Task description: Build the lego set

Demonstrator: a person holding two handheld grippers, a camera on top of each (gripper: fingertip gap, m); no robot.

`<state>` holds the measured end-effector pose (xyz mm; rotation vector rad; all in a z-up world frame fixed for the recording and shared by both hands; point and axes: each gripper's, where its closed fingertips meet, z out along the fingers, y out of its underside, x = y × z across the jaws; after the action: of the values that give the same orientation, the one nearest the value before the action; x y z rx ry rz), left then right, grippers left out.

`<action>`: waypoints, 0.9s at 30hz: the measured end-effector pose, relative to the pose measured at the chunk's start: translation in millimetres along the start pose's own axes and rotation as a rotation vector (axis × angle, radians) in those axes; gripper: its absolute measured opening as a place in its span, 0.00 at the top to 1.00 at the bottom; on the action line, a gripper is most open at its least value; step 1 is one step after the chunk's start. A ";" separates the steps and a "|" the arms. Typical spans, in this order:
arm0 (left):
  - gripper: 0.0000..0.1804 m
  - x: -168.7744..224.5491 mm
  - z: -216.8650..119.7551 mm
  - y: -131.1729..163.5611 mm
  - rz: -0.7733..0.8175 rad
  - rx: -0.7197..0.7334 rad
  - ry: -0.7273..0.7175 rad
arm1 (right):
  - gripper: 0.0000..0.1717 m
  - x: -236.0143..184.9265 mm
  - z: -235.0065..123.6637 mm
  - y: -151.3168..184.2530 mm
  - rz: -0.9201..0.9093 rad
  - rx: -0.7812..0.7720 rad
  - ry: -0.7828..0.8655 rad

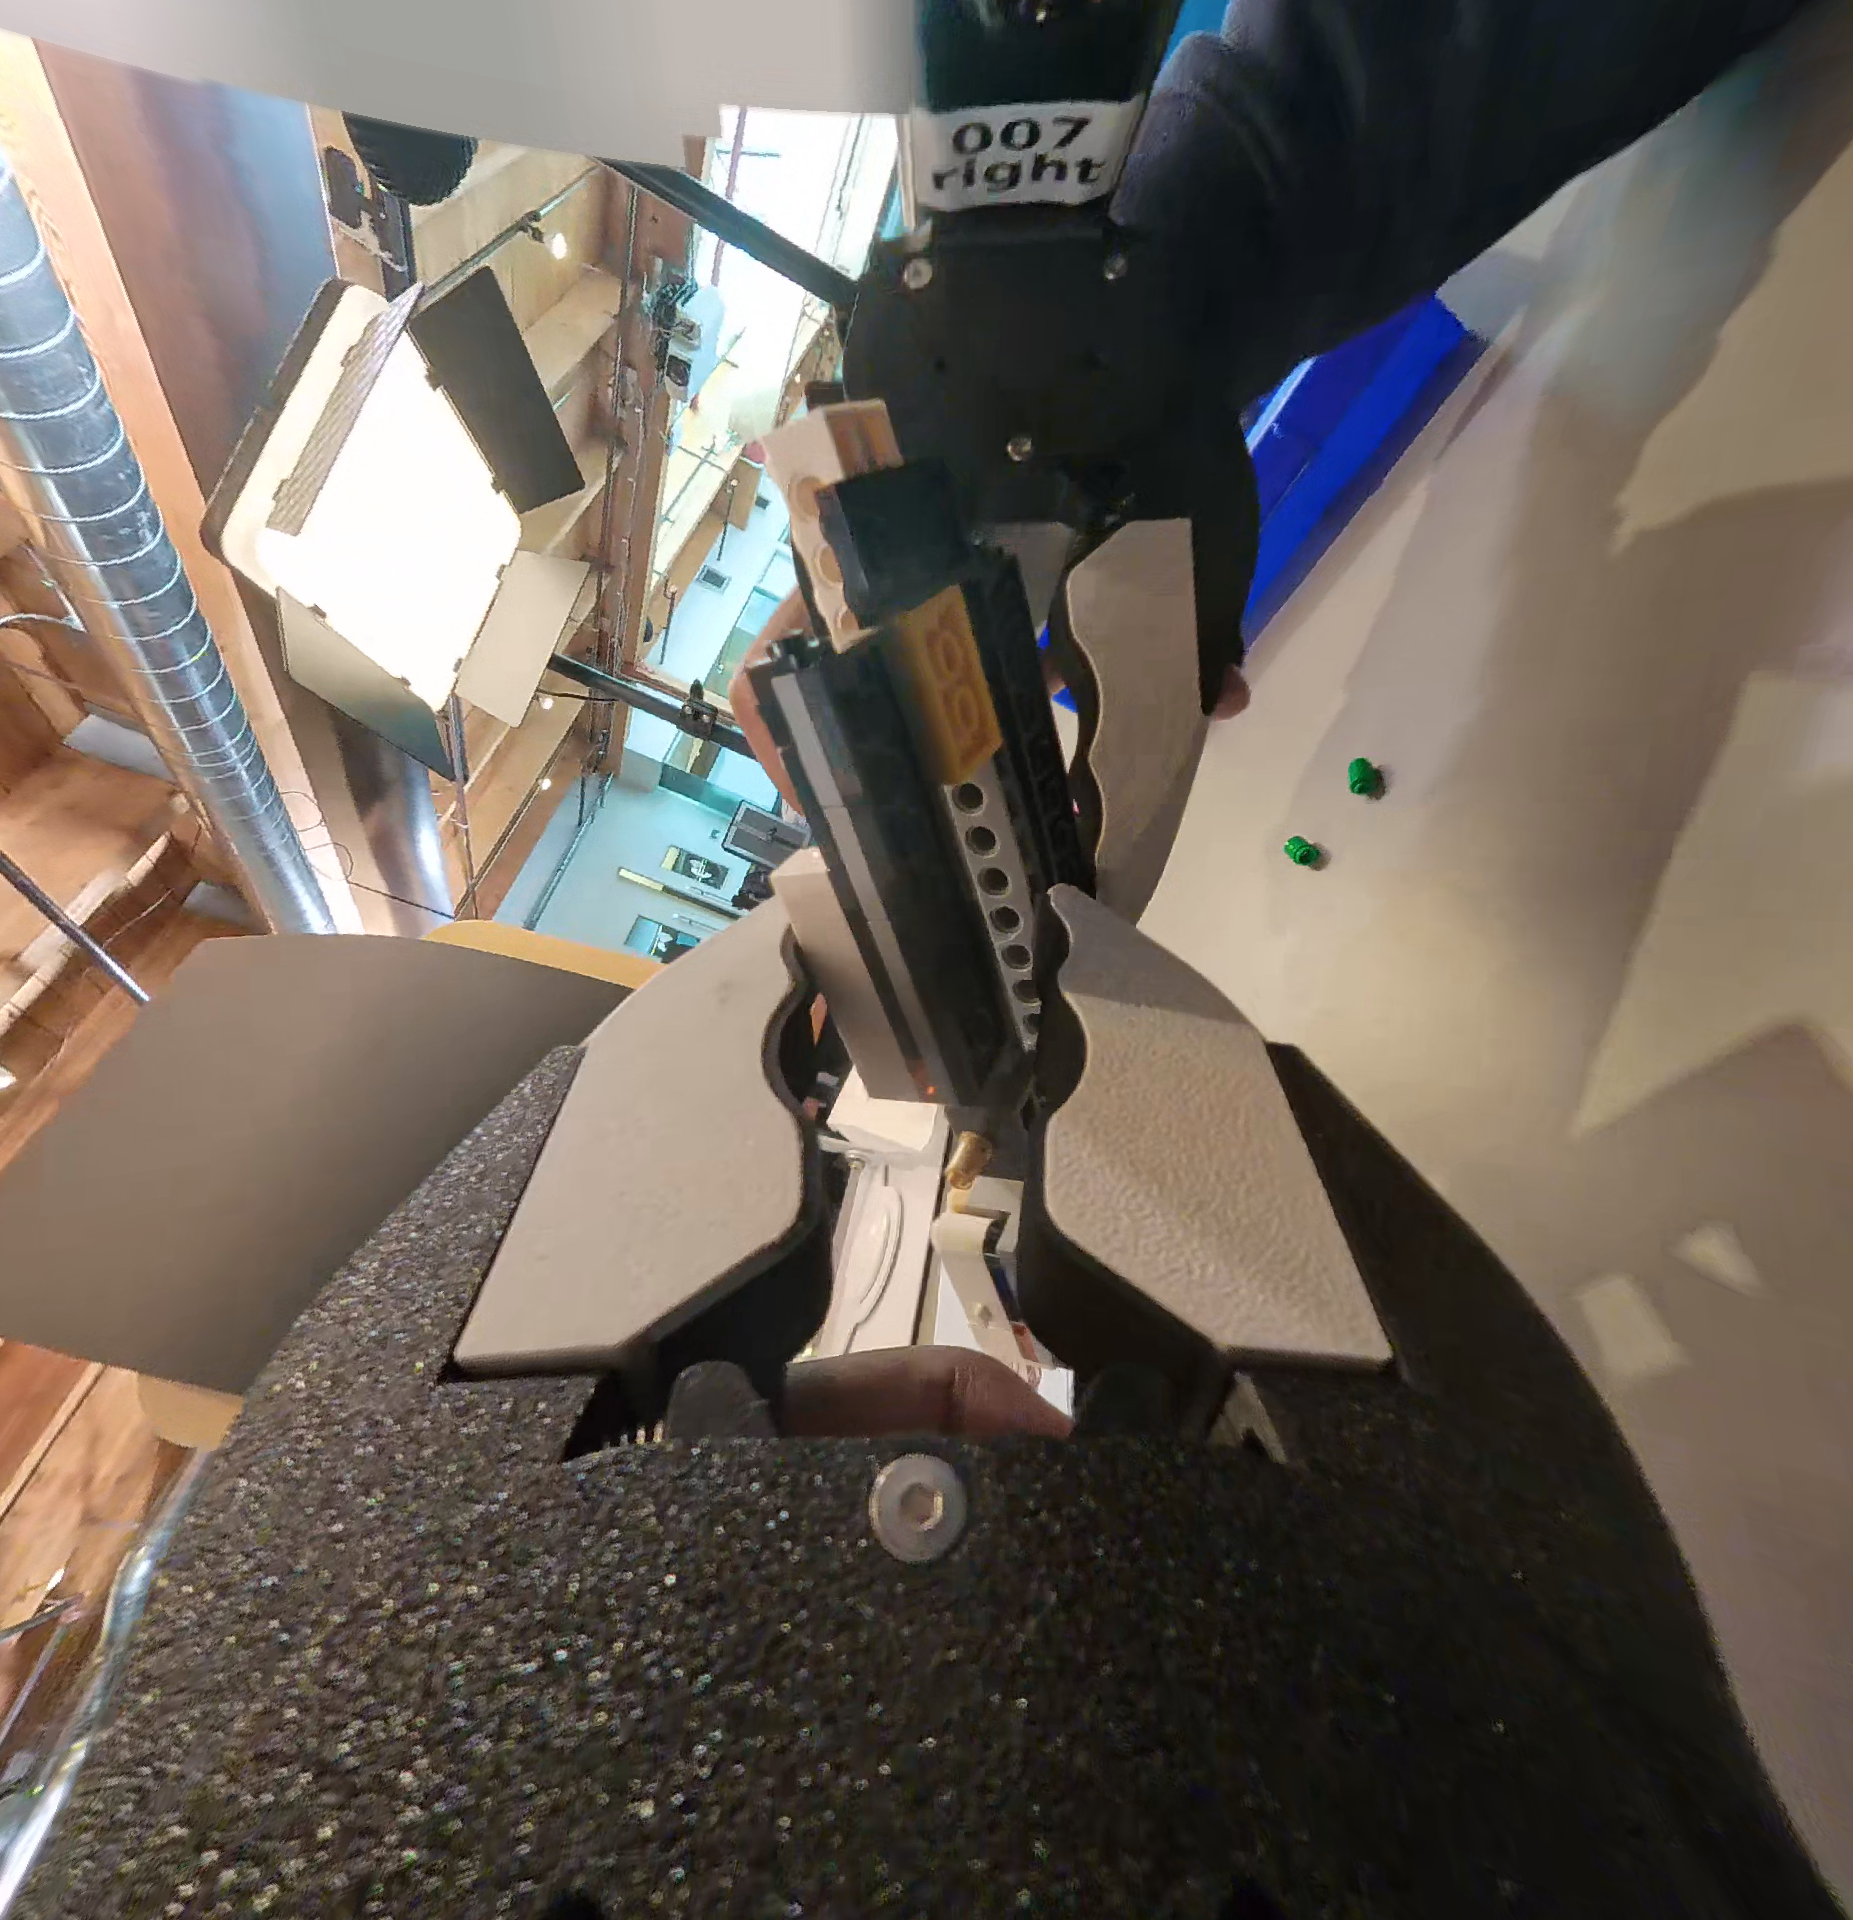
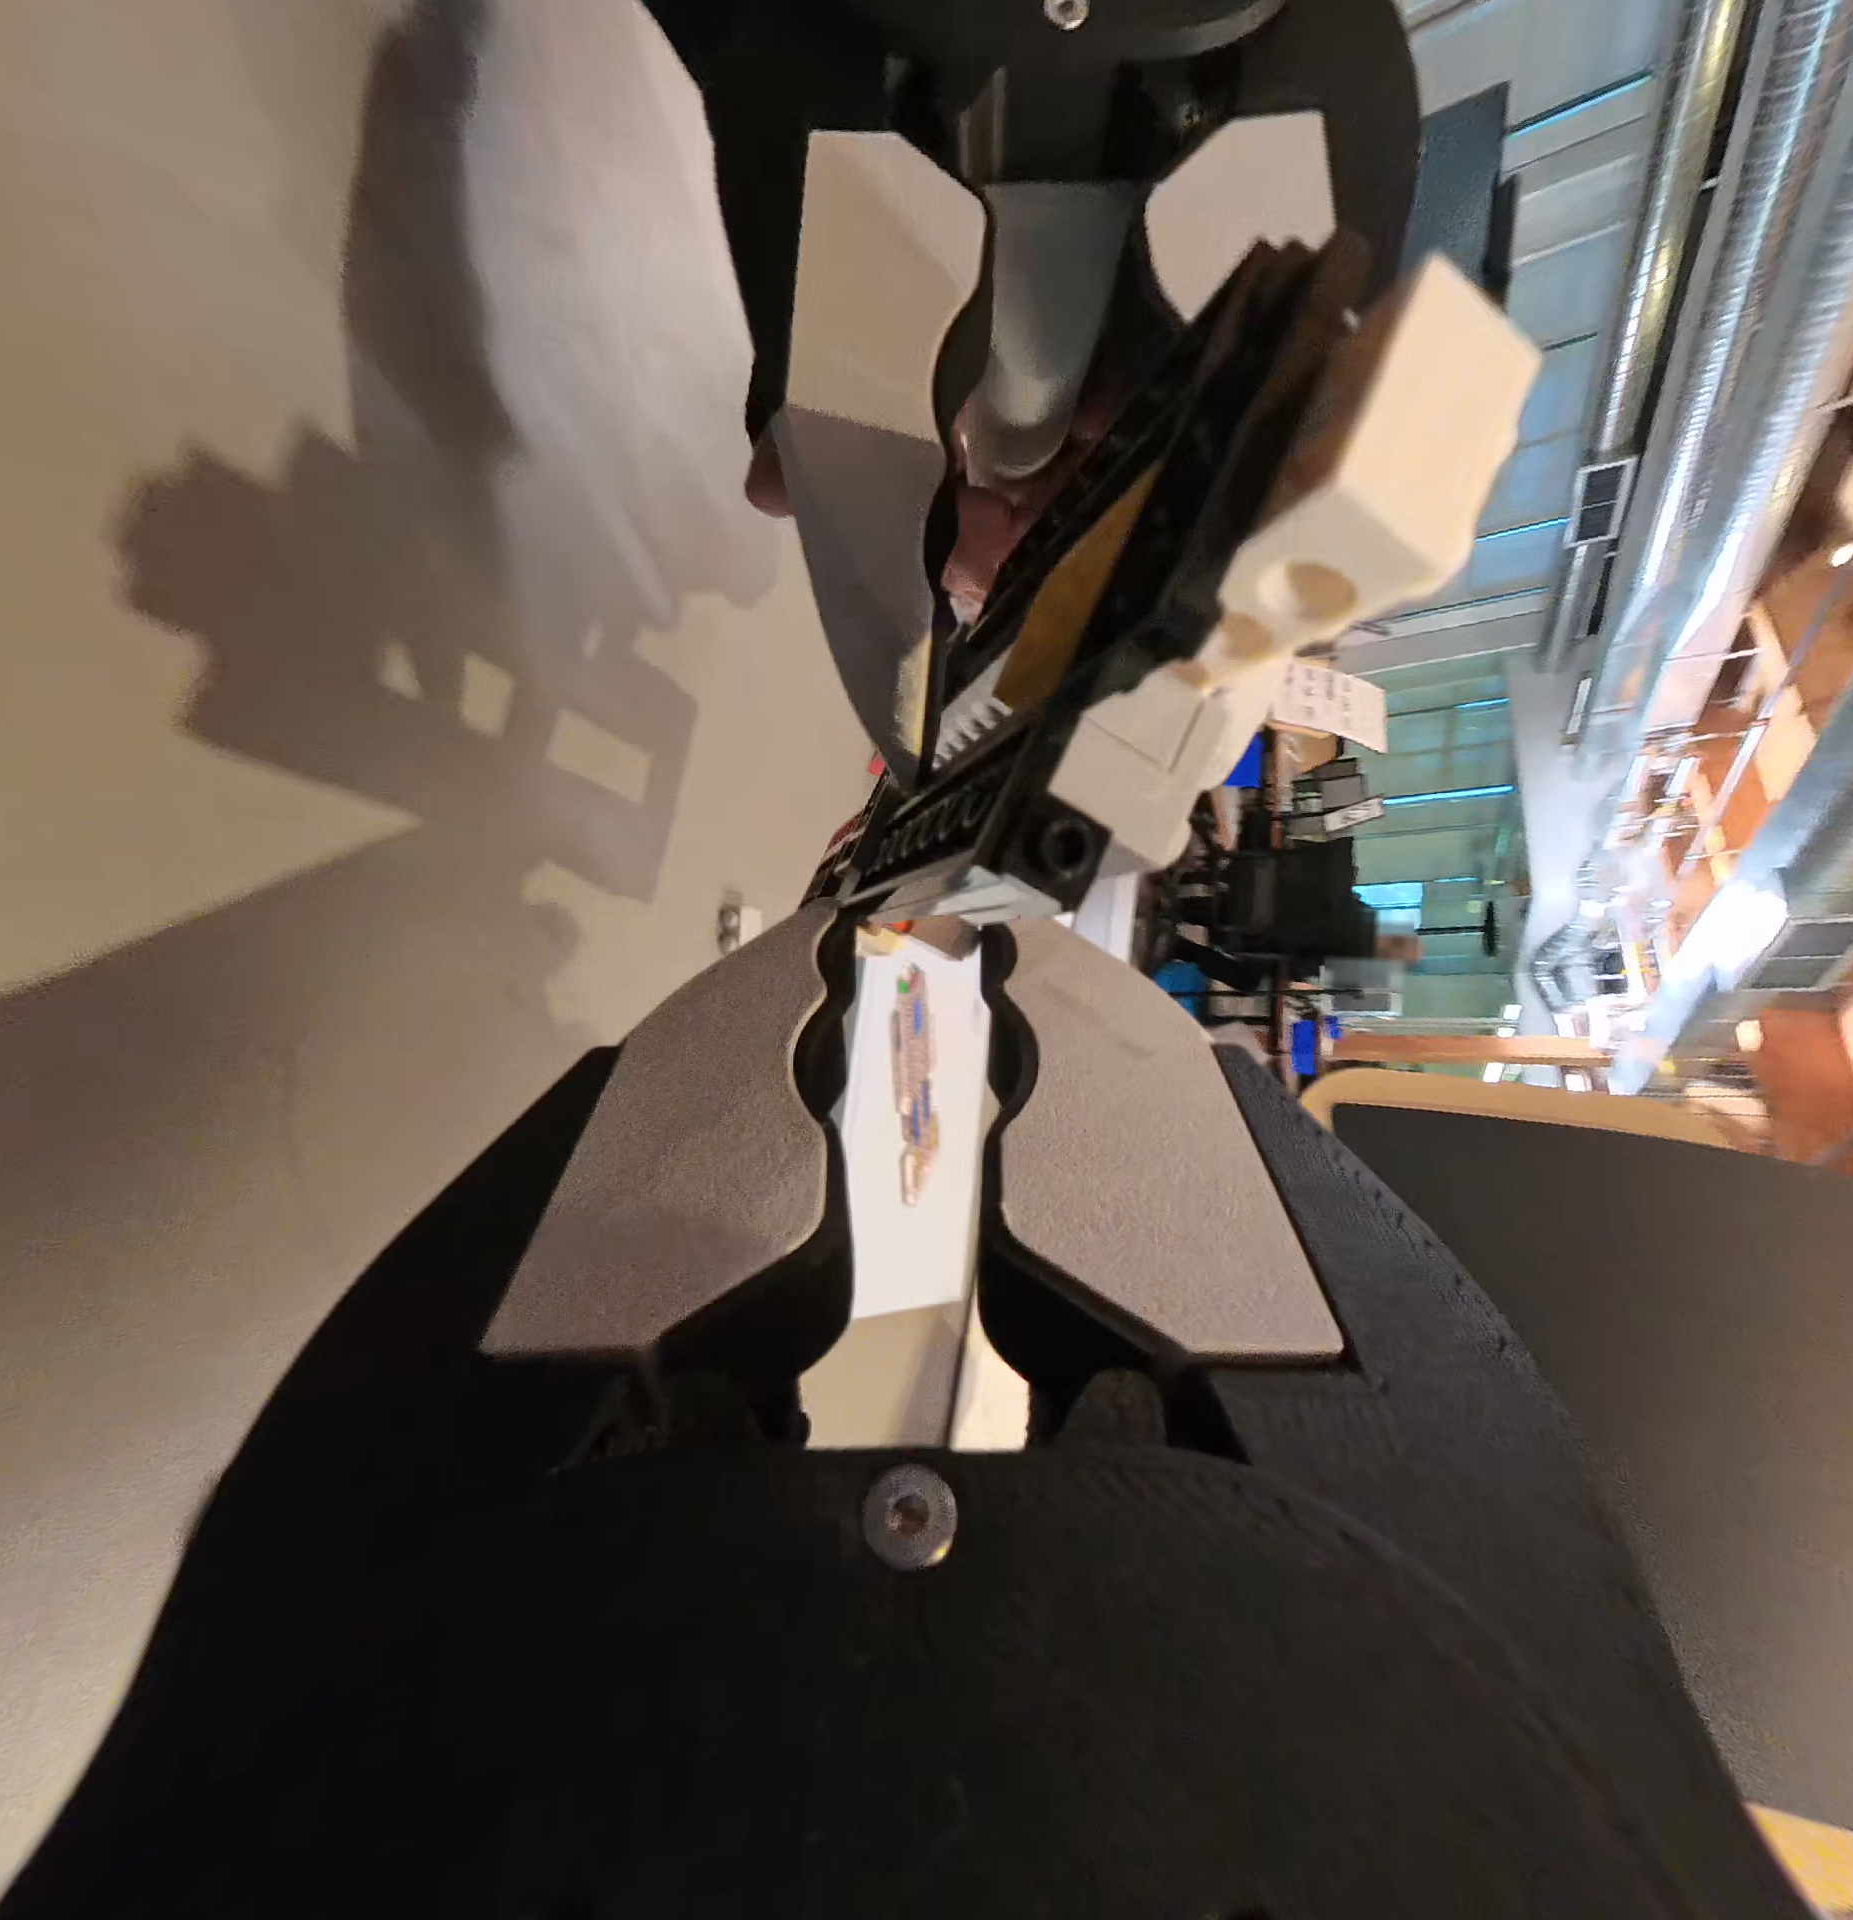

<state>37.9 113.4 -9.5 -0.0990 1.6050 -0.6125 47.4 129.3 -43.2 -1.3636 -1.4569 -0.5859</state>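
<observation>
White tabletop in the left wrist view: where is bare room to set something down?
The white tabletop is bare below the two small green studs and right of them. It is crowded where both jaws meet the long black and grey brick assembly.

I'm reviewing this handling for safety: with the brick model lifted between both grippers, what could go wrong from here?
The long brick model is clamped in the left gripper near one end only, so it may pivot or snap apart. The white bricks overhang and could break off. Two green studs lie loose on the table.
</observation>
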 end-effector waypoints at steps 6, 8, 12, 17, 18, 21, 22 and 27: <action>0.81 6.5 3.1 3.4 0.067 -0.048 0.025 | 0.84 -2.3 0.7 2.6 -0.115 -0.041 0.045; 0.81 8.7 3.4 3.0 0.089 -0.055 0.038 | 0.84 -3.6 1.1 2.8 -0.139 -0.047 0.046; 0.82 10.8 3.8 1.3 0.099 -0.051 0.051 | 0.83 -5.6 1.9 2.5 -0.173 -0.059 0.041; 0.82 11.8 4.3 1.3 0.128 -0.061 0.056 | 0.80 -8.1 1.0 2.9 -0.241 -0.089 0.021; 0.81 12.1 4.1 0.9 0.133 -0.061 0.059 | 0.79 -8.5 0.8 2.6 -0.259 -0.095 0.019; 0.81 12.5 3.2 -0.7 0.141 -0.058 0.069 | 0.76 -11.0 0.3 1.8 -0.292 -0.109 -0.001; 0.81 13.2 2.9 -1.0 0.144 -0.059 0.078 | 0.75 -12.5 0.2 1.5 -0.301 -0.111 -0.013; 0.82 15.5 1.2 -2.6 0.135 -0.063 0.119 | 0.75 -14.7 -1.6 -2.8 -0.339 -0.107 -0.037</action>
<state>36.0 104.3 -22.2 -0.0008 1.7314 -0.4704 43.0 120.8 -54.8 -1.2201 -1.7227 -0.8695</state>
